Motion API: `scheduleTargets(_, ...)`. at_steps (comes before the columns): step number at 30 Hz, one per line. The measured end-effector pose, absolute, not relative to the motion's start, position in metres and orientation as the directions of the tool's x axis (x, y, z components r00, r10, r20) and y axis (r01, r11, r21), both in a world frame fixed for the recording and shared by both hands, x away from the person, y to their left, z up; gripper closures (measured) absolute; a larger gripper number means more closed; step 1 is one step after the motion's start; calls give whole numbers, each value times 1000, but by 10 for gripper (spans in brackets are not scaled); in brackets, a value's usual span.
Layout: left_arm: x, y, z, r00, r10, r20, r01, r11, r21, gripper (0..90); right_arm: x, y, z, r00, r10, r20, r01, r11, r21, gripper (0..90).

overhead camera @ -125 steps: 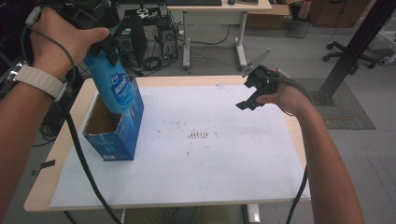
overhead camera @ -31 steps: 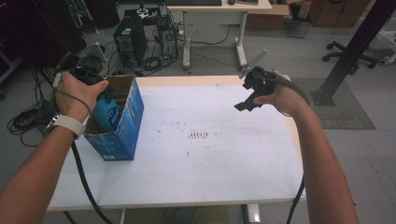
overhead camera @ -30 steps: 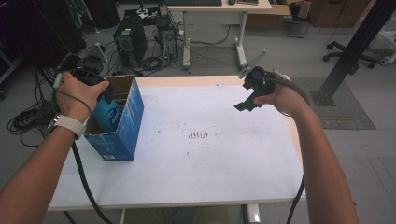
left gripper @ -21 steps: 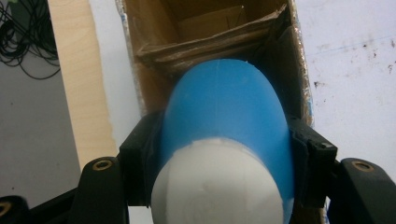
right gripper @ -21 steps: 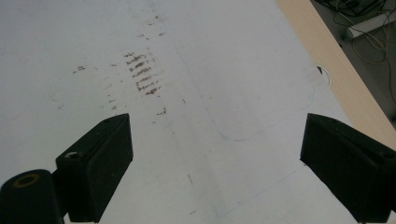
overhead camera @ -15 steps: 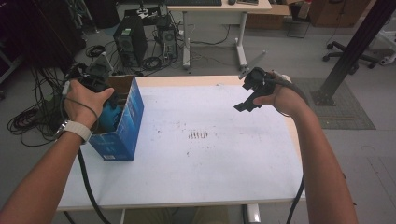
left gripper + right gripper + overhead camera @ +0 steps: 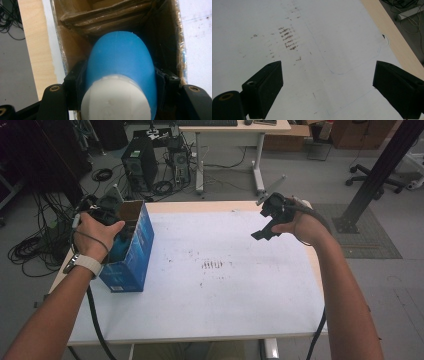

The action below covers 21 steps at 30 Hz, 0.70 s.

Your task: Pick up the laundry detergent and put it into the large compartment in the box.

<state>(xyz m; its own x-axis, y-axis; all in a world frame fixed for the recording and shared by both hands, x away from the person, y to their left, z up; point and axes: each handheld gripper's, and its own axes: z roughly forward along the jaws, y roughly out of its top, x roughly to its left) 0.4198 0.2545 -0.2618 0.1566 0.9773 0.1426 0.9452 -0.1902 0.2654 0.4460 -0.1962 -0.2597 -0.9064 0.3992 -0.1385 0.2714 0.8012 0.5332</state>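
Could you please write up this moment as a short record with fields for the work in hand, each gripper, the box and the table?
work in hand: lowering a blue bottle with a white cap into a blue cardboard box
left gripper: over the open box, jaws shut on the bottle's sides, bottle body inside the box
right gripper: held above the table's far right part, jaws open, nothing between them
box: upright near the table's left edge, top open, brown inside
table: white sheet with brown smudges near the middle
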Motion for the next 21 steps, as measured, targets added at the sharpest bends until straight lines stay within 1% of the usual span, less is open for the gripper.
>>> scheduleTargets(21, 421, 256, -278, 165, 977, 138, 945, -196, 261, 379, 446, -197, -264, -905, 404, -131, 280, 800, 530, 93)
